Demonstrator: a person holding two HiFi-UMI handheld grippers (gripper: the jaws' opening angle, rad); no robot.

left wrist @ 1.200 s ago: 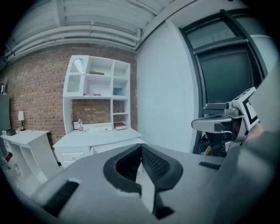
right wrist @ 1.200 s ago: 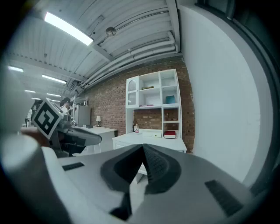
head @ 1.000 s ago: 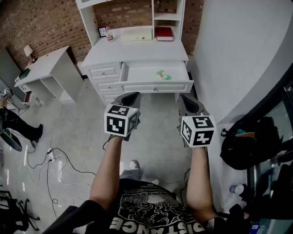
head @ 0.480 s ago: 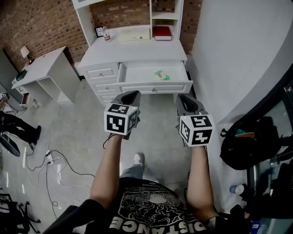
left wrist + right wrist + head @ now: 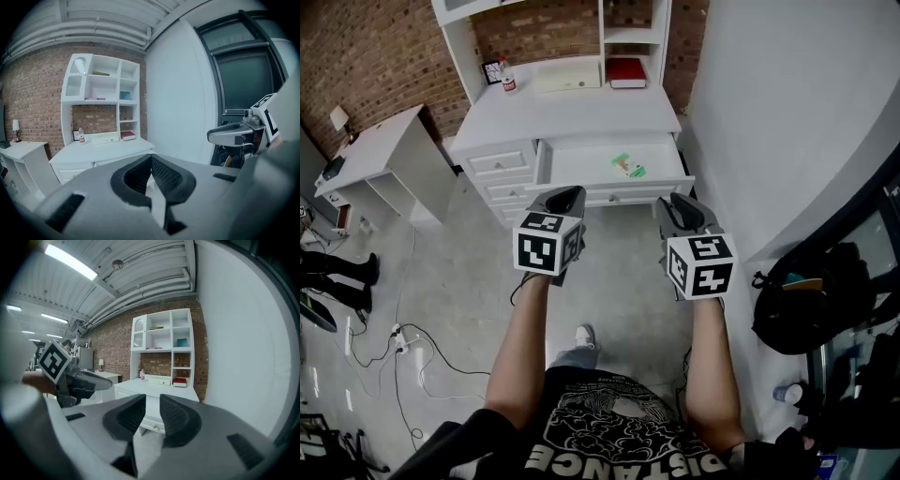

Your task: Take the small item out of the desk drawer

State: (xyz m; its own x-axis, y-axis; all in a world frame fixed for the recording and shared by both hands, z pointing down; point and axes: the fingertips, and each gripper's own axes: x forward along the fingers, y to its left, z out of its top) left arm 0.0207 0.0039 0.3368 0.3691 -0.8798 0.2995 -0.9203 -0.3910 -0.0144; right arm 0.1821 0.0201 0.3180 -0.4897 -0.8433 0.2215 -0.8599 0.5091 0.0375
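The white desk's top drawer (image 5: 581,161) stands pulled out, and a small green and white item (image 5: 628,166) lies in its right half. Both grippers hover side by side in front of the drawer, above the floor and short of its front panel (image 5: 609,193). My left gripper (image 5: 566,196) (image 5: 150,157) is shut, its tips touching with nothing between them. My right gripper (image 5: 676,202) (image 5: 152,400) has its jaws opening, with a narrow empty gap between the pads. The item is not visible in either gripper view.
On the desk top (image 5: 572,108) are a red book (image 5: 626,72), a flat white box (image 5: 567,78), a small bottle (image 5: 507,82) and a frame (image 5: 492,70). A second white desk (image 5: 380,155) is left, with cables (image 5: 403,333) on the floor. A black backpack (image 5: 806,300) and a wall are at right.
The person has stepped toward the desk, so the open drawer now lies closer to both grippers. The grippers keep their side-by-side pose.
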